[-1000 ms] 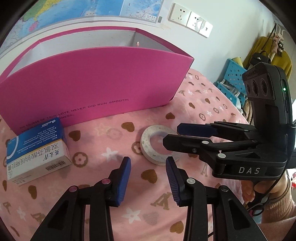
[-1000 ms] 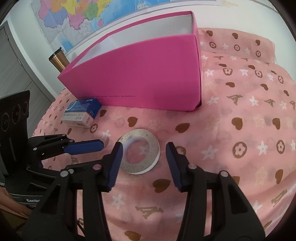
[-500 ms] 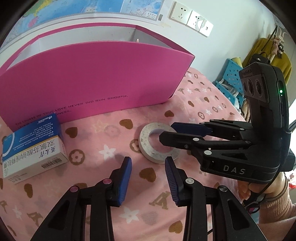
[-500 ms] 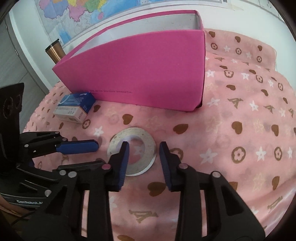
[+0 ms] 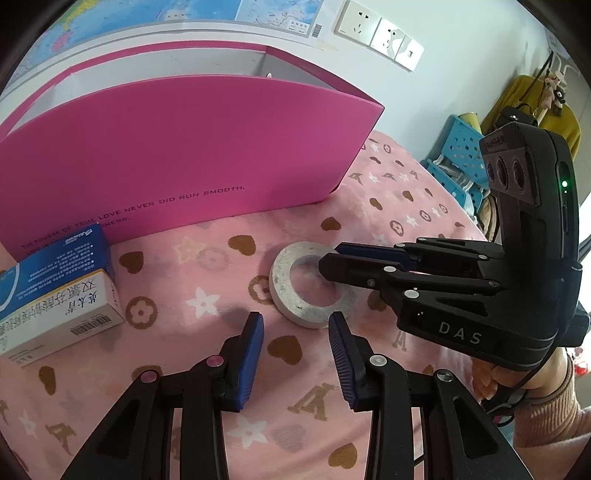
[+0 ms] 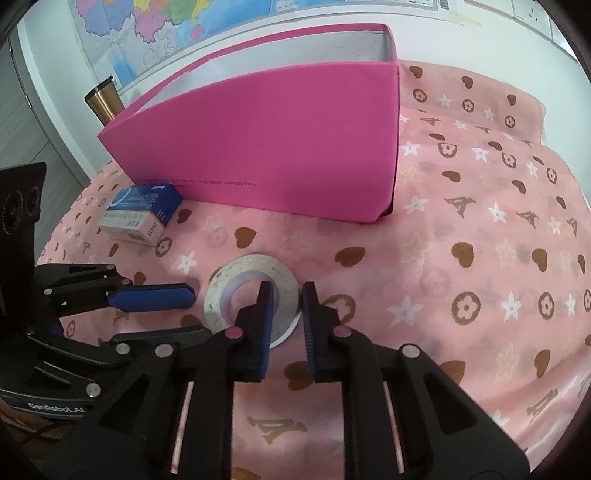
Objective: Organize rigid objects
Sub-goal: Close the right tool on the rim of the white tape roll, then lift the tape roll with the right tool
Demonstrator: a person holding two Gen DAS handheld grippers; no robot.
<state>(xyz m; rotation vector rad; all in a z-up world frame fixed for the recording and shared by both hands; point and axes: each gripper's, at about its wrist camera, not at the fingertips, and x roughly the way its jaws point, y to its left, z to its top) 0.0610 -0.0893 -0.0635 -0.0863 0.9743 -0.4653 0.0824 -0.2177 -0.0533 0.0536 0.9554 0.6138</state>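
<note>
A white tape roll (image 5: 295, 291) (image 6: 236, 291) lies flat on the pink patterned cloth in front of the open pink box (image 5: 177, 155) (image 6: 280, 147). My right gripper (image 6: 287, 295) (image 5: 334, 260) straddles the roll's right wall, one finger inside the hole and one outside; its jaws are nearly closed on the wall. My left gripper (image 5: 295, 323) (image 6: 184, 295) is open and empty, just left of the roll. A blue and white medicine box (image 5: 55, 291) (image 6: 138, 214) lies to the left.
A copper tumbler (image 6: 105, 99) stands behind the pink box on the left. A wall with a map and sockets (image 5: 376, 27) is at the back. A blue plastic crate (image 5: 458, 155) sits beyond the table's right edge.
My right gripper has moved onto the tape roll and narrowed its jaws around the roll's right wall. My left gripper stayed open and shifted only a little.
</note>
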